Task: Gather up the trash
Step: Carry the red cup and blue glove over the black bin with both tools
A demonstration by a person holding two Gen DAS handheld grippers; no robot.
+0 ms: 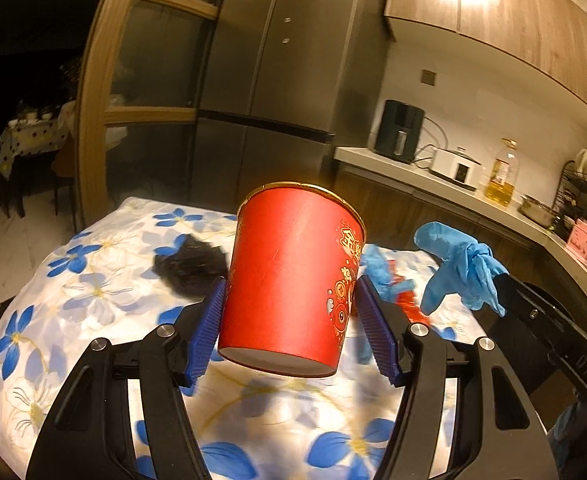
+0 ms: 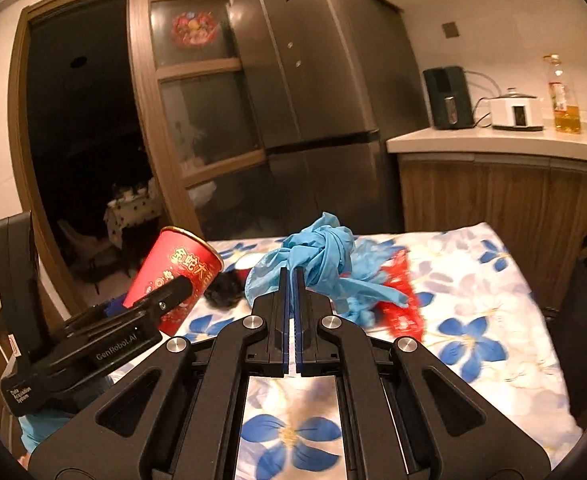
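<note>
The left tool point(image 1: 291, 320) is clamped on a red paper cup point(image 1: 293, 276) held clear above the floral tabletop point(image 1: 93, 292) — at its 2 o'clock the right tool point(image 2: 292, 276), pads together, pinches a knotted blue glove point(image 2: 325, 256) — beyond, a black scrap point(image 1: 189, 264).

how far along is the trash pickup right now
Nothing looks binned yet; no bin is in view. In hand: the left tongs grip the red paper cup, lifted off the table, and the right tongs pinch a blue glove. Left on the flowered tablecloth: more blue gloves, a red wrapper, a black clump.
</note>
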